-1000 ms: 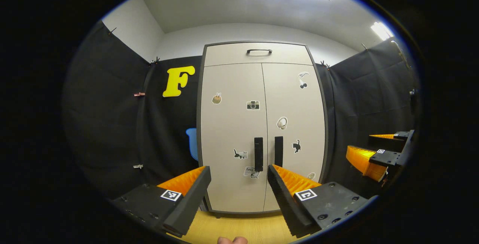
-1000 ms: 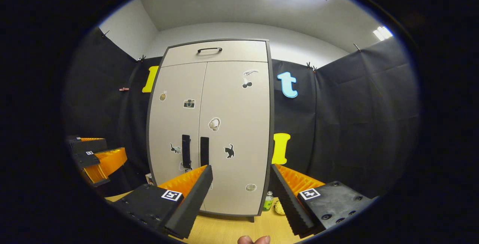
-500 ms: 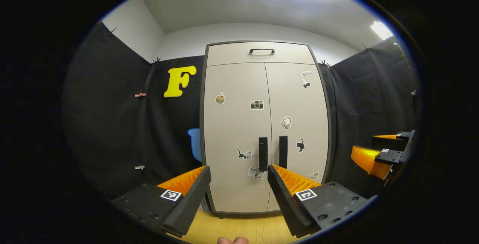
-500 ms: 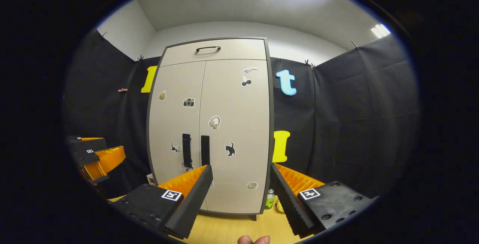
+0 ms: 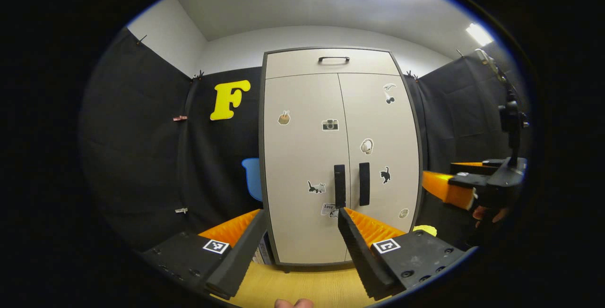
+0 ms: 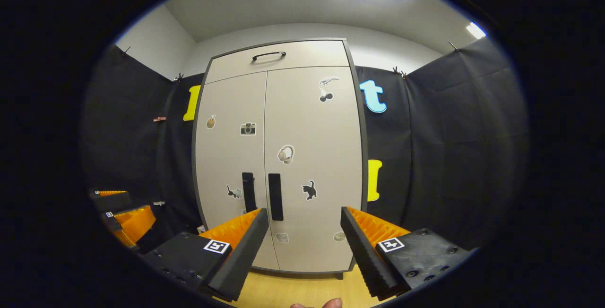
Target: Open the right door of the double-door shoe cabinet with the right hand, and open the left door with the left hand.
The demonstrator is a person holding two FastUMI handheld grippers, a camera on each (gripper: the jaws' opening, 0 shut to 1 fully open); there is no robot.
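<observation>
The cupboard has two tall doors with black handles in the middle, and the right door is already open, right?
Not quite. The right door is shut, flush with the left door, as the right gripper view shows. The rest holds: two tall doors with black handles side by side in the middle. Both hand-held grippers, left and right, are open and short of the cupboard.
</observation>
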